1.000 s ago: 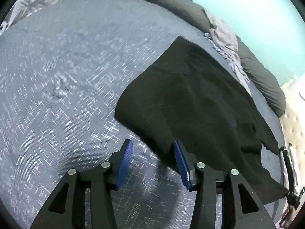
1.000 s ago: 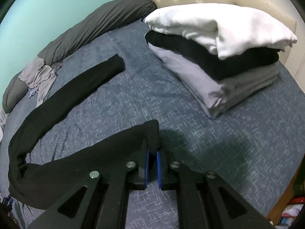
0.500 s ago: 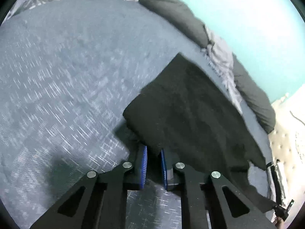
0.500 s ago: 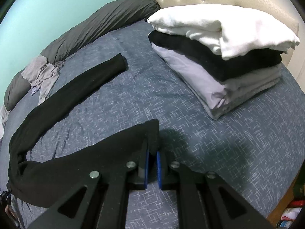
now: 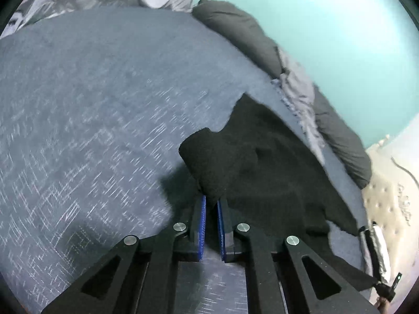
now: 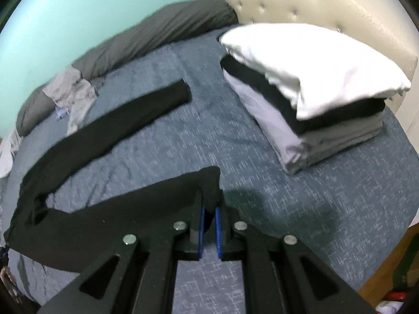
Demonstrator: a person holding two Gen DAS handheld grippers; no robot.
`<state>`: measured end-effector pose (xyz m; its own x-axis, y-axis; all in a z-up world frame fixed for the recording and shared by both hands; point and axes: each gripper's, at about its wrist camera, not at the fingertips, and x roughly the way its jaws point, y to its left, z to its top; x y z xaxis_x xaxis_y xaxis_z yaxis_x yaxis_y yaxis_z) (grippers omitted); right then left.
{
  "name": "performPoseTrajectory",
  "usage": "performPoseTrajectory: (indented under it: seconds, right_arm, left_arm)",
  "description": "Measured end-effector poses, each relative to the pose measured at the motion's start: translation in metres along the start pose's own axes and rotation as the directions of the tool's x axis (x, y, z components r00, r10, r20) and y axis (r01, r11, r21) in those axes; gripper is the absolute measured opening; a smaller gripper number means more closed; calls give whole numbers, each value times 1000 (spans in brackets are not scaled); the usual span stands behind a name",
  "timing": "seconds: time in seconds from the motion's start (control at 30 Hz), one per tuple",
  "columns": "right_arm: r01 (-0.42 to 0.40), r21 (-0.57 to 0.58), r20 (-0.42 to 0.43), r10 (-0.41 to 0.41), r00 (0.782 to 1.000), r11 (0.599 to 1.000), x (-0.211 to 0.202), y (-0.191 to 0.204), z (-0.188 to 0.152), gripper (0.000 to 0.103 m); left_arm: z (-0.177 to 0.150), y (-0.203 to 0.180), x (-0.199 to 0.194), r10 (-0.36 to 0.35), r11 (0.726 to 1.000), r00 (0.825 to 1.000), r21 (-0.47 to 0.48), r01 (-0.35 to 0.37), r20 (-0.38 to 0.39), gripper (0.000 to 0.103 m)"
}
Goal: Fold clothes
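Both claws grip the black garment on the bed.

My left claw (image 5: 211,204) has just been closing and now pinches a lifted corner of the black garment (image 5: 262,172). My right claw (image 6: 208,210) is closed on the end of one leg; the other leg lies flat toward the headboard edge. The folded stack (image 6: 309,96) sits near the headboard (image 6: 301,0) on the blue bed (image 6: 162,141).

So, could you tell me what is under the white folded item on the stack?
Under the white folded item lies a black folded garment, then a light grey one, on the blue bedspread. Anything hidden inside the folds cannot be seen.
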<state>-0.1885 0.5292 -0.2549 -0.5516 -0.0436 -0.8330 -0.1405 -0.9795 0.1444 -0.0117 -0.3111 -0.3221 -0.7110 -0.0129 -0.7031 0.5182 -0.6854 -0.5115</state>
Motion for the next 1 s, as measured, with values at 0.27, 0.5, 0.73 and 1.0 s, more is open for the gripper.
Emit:
performPoseTrajectory:
  seconds: [0.27, 0.5, 0.73, 1.0]
  right_arm:
    - [40, 15, -64, -39, 997, 999, 53, -3, -11, 6]
    - [43, 12, -76, -42, 996, 999, 60, -8, -10, 14]
    - [-24, 65, -8, 24, 1000, 998, 42, -30, -19, 36]
    - [-139, 202, 11, 140, 990, 969, 36, -64, -50, 36]
  left_arm:
    - [-8, 8, 25, 46, 999, 997, -25, -47, -57, 12]
    - [-8, 5, 6, 52, 997, 999, -63, -52, -4, 22]
    - [-5, -35, -14, 55, 996, 993, 59, -61, 100, 23]
    - [-18, -74, 6, 31, 983, 998, 182, -41, 59, 23]
